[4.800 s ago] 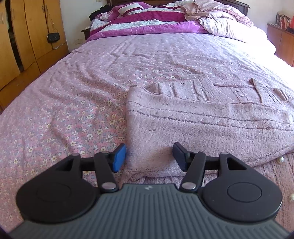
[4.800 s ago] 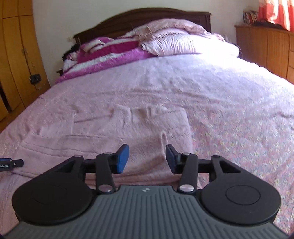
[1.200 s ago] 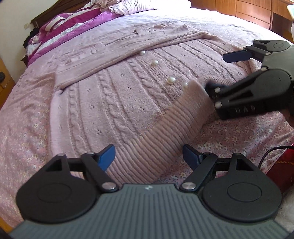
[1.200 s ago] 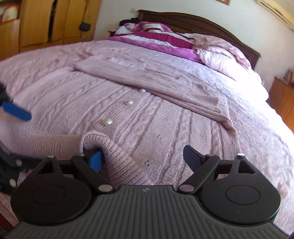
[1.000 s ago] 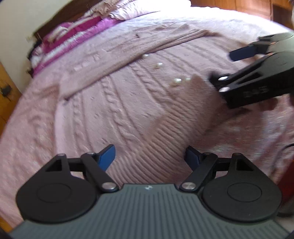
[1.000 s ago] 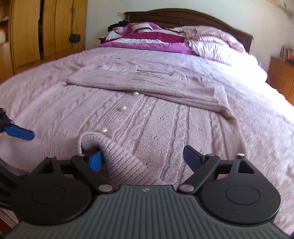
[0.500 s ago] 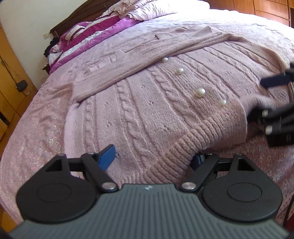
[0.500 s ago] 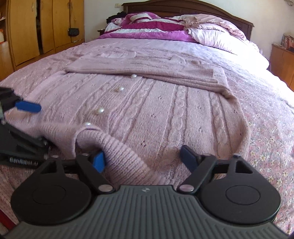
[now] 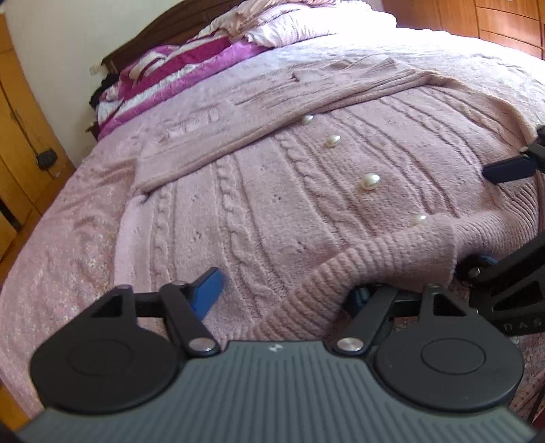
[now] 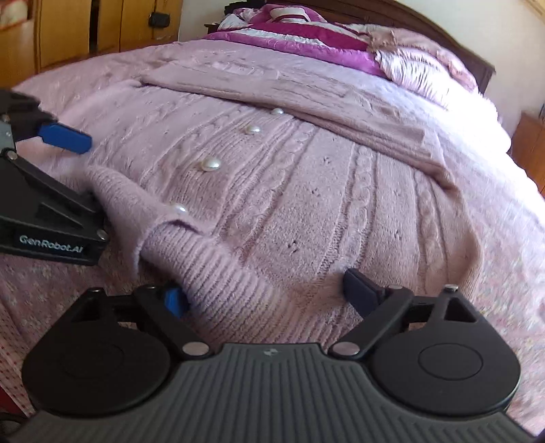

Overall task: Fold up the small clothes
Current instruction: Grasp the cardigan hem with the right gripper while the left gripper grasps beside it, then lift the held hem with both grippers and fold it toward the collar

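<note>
Pink knit cardigan [image 9: 279, 191] flat on bed [image 9: 61, 245], soft, floppy, stretchy, best pinched at ribbed hem [image 10: 218, 272]; left hand-held gripper [image 9: 286, 293] and right hand-held gripper [image 10: 265, 293] both spread apart, straddling that hem.

Bed [image 9: 61, 238], floral pink cover: I log cardigan [image 9: 272, 191] ahead of the jaws, quilts [image 10: 306, 37] far beyond.

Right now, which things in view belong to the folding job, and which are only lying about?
Belong to the job:
- pink cardigan, with pearl buttons
- left gripper and right gripper, jaws open at its ribbed hem

Only lying about:
- magenta striped blanket
- pillows
- wooden wardrobe
</note>
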Demonstrator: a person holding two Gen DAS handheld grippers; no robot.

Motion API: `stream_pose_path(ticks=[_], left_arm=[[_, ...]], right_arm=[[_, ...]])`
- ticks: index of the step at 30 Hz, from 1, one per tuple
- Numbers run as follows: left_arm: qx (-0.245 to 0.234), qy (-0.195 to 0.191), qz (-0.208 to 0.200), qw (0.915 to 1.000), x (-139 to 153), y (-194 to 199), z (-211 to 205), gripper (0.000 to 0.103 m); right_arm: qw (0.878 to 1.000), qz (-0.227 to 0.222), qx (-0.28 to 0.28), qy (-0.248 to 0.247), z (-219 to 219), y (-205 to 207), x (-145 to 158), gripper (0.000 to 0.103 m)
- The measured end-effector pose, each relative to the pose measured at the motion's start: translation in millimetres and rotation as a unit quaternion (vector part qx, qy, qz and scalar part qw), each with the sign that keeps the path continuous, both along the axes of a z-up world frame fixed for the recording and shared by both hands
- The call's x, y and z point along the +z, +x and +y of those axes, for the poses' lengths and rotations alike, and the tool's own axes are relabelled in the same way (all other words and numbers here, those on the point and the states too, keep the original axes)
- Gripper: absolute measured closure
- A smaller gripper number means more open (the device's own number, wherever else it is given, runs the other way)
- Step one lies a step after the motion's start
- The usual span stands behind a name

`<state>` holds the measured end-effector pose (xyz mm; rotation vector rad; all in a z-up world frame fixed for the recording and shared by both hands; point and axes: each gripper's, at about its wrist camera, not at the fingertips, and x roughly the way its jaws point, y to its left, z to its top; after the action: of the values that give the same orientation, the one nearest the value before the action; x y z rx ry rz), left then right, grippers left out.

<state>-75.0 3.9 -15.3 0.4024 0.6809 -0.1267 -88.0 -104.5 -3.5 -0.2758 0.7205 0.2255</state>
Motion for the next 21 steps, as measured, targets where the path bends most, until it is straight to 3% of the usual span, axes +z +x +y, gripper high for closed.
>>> stream_pose_path(ticks=[2,4,5,13,21], left_arm=[[-0.013,-0.004,-0.003,0.9999,3,-2,-2,0.060],[-0.019,-0.015,-0.004,0.9997,7,-3,-2,0.079],[-0.021,-0.022,-0.004,0.9995,9,-2,-2,0.083],[-0.026,-0.070,-0.023,0.9969,33,1,4,0.090],[-0.018,-0.135,-0.045,0.9896,70,22,19,0.090]], right_arm=[[1.000,-0.007,-0.007,0.025,-8,-2,6,0.023],[0.998,-0.009,-0.015,0.057,-17,-2,12,0.035],[0.997,-0.010,-0.018,0.068,-20,-2,15,0.038],[0.993,-0.031,-0.003,0.117,-23,-5,35,0.086],[0.982,-0.064,-0.008,0.177,-30,15,71,0.091]])
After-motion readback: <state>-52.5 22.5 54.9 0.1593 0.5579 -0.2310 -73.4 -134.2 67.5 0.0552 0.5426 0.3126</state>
